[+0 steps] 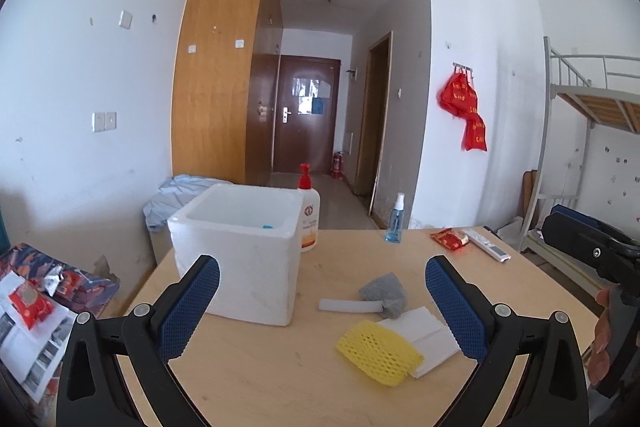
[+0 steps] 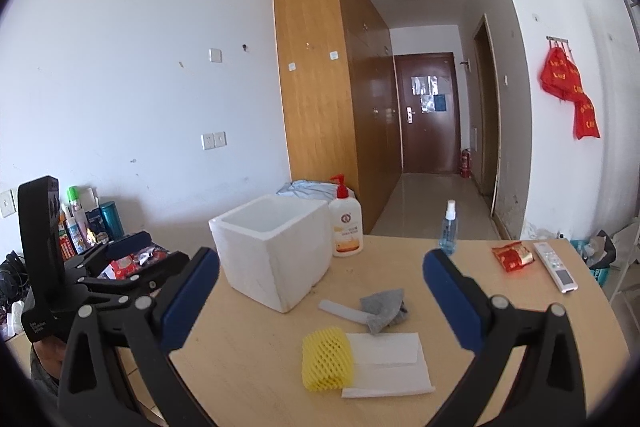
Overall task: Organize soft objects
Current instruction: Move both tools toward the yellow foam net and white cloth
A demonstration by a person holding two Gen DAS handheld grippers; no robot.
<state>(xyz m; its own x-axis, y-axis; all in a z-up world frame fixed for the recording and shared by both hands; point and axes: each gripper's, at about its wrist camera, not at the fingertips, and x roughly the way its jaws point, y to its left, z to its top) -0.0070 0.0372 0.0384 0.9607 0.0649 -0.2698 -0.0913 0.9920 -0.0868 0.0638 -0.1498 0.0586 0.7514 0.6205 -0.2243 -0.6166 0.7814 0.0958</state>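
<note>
Both sets of jaws stand wide apart and hold nothing above the bench. Between the left gripper jaws lie the yellow foam net, touching the white foam sheets, and beyond them the grey cloth with a grey strip. The white foam box stands just ahead of its left jaw. The right gripper frames the same pile.

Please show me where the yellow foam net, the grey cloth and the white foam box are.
yellow foam net (image 2: pixel 327 359): right wrist view, middle of its mesh.
grey cloth (image 2: pixel 384 309): right wrist view, its centre.
white foam box (image 1: pixel 244 263): left wrist view, front wall.
</note>
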